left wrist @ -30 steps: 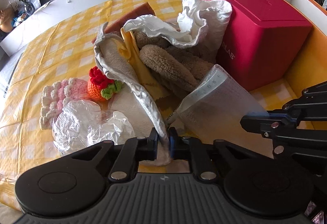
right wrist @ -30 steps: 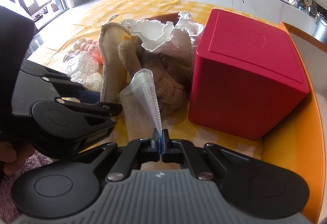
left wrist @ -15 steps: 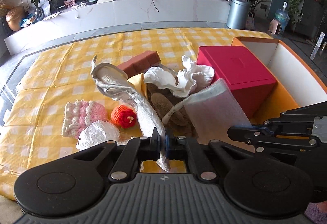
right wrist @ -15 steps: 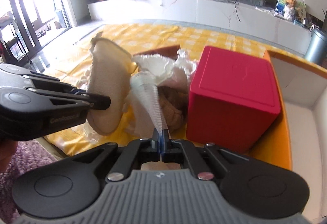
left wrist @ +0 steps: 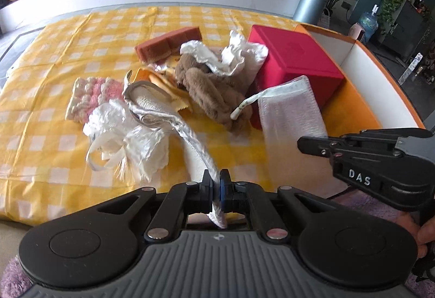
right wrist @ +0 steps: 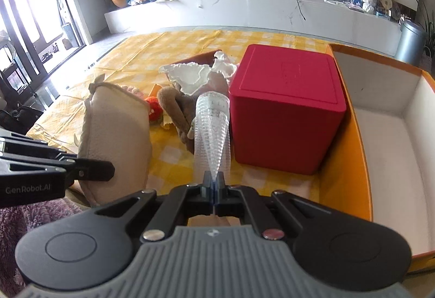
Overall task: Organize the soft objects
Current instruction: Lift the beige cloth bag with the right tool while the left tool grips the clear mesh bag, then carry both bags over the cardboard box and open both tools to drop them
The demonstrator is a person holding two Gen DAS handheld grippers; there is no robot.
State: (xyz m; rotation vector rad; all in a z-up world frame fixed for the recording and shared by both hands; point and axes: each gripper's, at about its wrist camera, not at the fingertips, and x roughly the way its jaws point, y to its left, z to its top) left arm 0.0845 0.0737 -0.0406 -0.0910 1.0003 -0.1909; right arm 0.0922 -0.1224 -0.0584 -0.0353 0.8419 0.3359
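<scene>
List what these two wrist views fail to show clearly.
- Beige mitt: in the right wrist view the left gripper covers its lower edge.
- Crocheted strawberry: half hidden behind the mitt there; not visible in the left wrist view.
- White mesh cloth: its near end blurs out in the left wrist view.
- Orange tray: cut off by the right edge in the right wrist view.
- Red box: contents unseen, lid on.

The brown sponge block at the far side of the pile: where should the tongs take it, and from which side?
Grip the brown sponge block across its narrow width at the left end, coming from above on the far-left side. That end lies bare on the checked cloth, while the right end sits against the white crumpled fabric and plush toy. A judgement only.
</scene>
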